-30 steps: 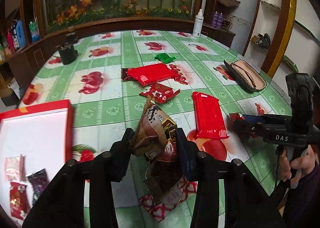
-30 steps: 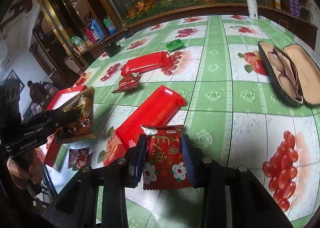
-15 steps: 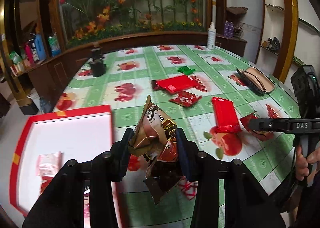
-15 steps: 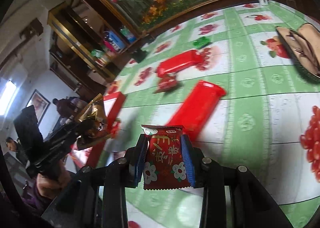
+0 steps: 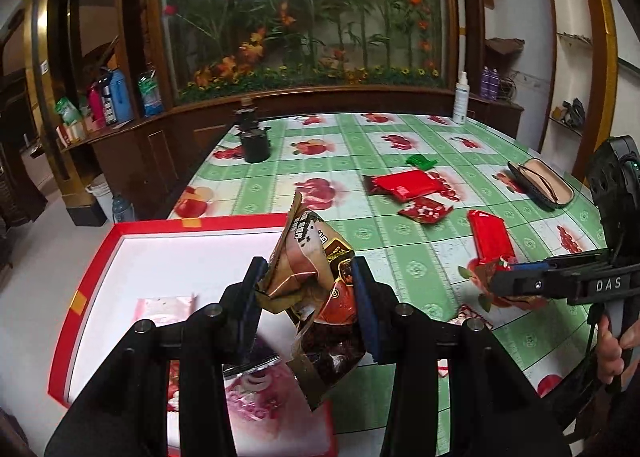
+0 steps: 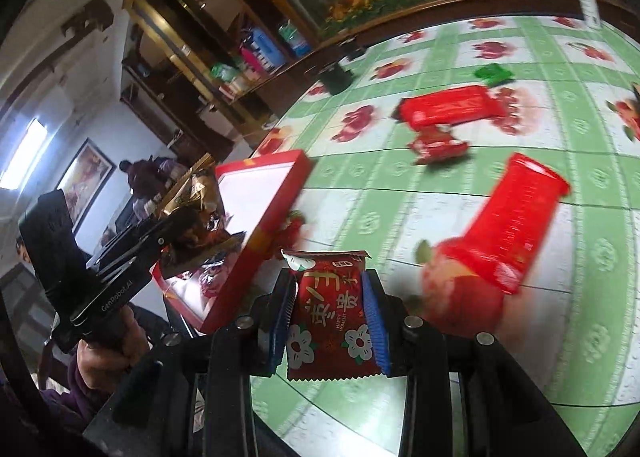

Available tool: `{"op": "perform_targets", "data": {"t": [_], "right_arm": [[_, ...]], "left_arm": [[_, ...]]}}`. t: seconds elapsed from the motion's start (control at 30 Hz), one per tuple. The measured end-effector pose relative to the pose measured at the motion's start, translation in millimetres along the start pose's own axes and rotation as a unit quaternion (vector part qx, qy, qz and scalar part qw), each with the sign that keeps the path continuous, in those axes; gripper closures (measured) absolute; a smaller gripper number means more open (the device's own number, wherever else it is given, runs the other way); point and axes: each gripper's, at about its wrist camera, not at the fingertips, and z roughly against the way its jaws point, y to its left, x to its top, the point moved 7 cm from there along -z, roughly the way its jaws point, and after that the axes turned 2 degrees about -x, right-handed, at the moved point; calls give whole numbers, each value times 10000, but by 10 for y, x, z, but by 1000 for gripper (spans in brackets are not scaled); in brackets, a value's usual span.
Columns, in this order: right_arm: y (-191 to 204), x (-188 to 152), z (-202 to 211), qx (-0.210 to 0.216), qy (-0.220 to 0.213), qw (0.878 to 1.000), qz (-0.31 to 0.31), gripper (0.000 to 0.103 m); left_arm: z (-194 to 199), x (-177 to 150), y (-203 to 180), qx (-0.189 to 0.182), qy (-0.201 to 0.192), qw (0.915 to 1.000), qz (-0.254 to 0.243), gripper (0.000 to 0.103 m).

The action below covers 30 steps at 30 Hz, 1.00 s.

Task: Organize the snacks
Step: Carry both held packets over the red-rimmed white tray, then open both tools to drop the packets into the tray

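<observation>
My left gripper [image 5: 306,297] clamped a crumpled brown packet [image 5: 316,277], my right gripper [image 6: 330,311] a red sachet [image 6: 330,317]; each needed releasing low inside the red box [image 5: 96,257].

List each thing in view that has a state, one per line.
Left tool: shut on the brown packet, above the box.
Right tool: shut on the red sachet, above the table.
Red box: open, some packets inside.
Glasses case: open.
Long red packs: flat on the table.
</observation>
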Motion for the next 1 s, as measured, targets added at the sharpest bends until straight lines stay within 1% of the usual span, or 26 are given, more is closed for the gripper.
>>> {"op": "perform_targets", "data": {"t": [0.27,0.57,0.77,1.0], "right_arm": [[454,55,-305,131,231,9989,386,68],[947,186,-705,415,408,9959,696,69],[1146,252,-967,585,544,9945,681,69],[1406,262,-1185,709,684,9915,852,69]], "left_arm": [[32,-96,322,222,-22,9995,234,63],[39,-206,692,513,4,9976,460,63],[-7,-290,840,639,105,9963,568,63],[-37,-339,954,712,159,9954,622,63]]}}
